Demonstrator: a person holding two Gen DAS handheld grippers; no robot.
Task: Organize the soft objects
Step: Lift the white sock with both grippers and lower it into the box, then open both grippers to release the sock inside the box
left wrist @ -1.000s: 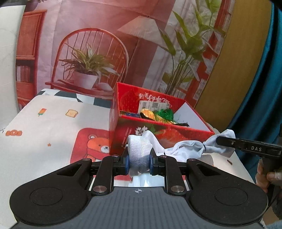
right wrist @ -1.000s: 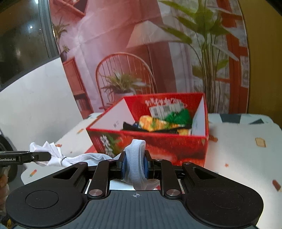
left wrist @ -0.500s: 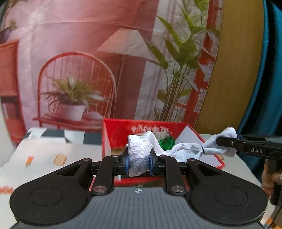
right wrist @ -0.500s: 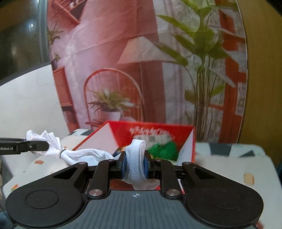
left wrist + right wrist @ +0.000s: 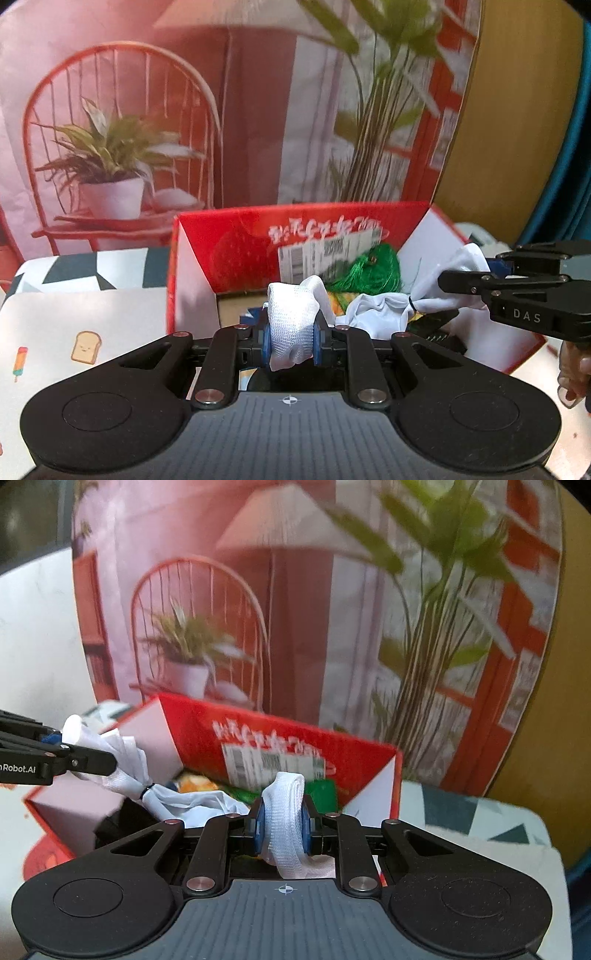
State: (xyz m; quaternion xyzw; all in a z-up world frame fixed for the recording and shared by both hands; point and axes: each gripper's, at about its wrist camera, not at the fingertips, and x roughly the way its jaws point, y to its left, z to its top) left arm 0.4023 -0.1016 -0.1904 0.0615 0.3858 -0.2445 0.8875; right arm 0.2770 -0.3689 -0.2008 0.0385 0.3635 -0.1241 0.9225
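Note:
A white mesh cloth (image 5: pixel 373 314) with a black band around it is stretched between both grippers, above the open red box (image 5: pixel 229 236). My left gripper (image 5: pixel 290 334) is shut on one end of it. My right gripper (image 5: pixel 282 825) is shut on the other end. The right gripper shows at the right of the left wrist view (image 5: pixel 476 277). The left gripper shows at the left of the right wrist view (image 5: pixel 85 762). The cloth (image 5: pixel 195 805) sags into the box (image 5: pixel 280 738), over a green tassel (image 5: pixel 373 269) and a yellow-orange item (image 5: pixel 194 784).
The box stands on a table with a patterned mat (image 5: pixel 85 325) showing toast and ice-lolly prints. A printed backdrop with a chair and plants (image 5: pixel 118 147) hangs behind. A teal curtain (image 5: pixel 580 129) is at the right. A hand (image 5: pixel 570 369) holds the right gripper.
Both grippers have carried the cloth forward from in front of the box to over its opening, and the cloth now hangs inside it.

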